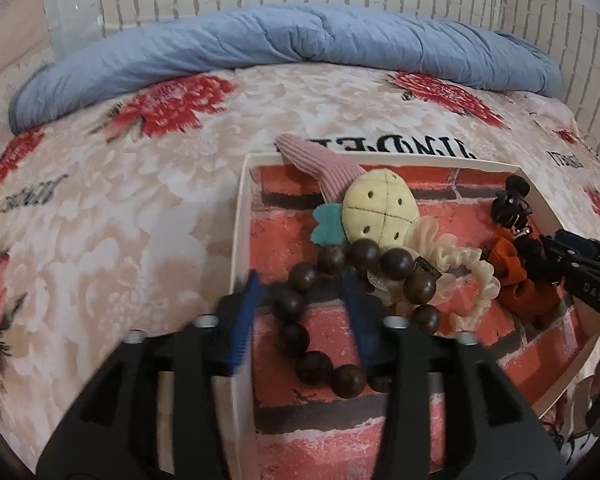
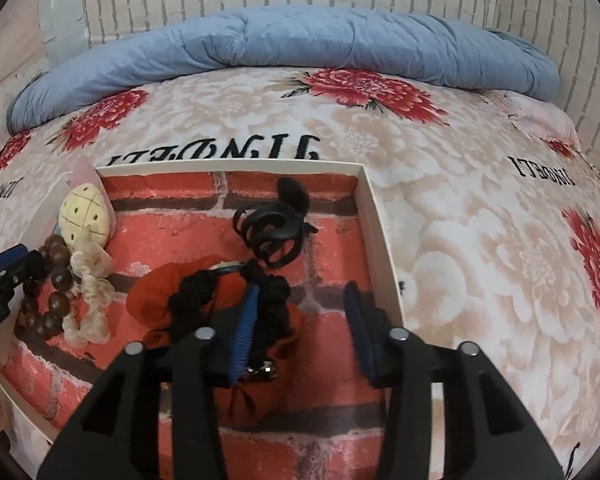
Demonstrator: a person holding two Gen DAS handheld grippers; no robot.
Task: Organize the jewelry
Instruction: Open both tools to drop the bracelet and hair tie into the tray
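Glossy wooden bead bracelet, matt black plastic claw clip, fleecy blanket.

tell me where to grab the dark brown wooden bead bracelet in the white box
Probably best taken on the near-left arc of the dark brown wooden bead bracelet, coming straight down from above. The loop lies flat on the brick-print floor of the white box, and that arc is bare, while its far-right beads overlap the cream ruffled scrunchie. The open left gripper already straddles those left beads.
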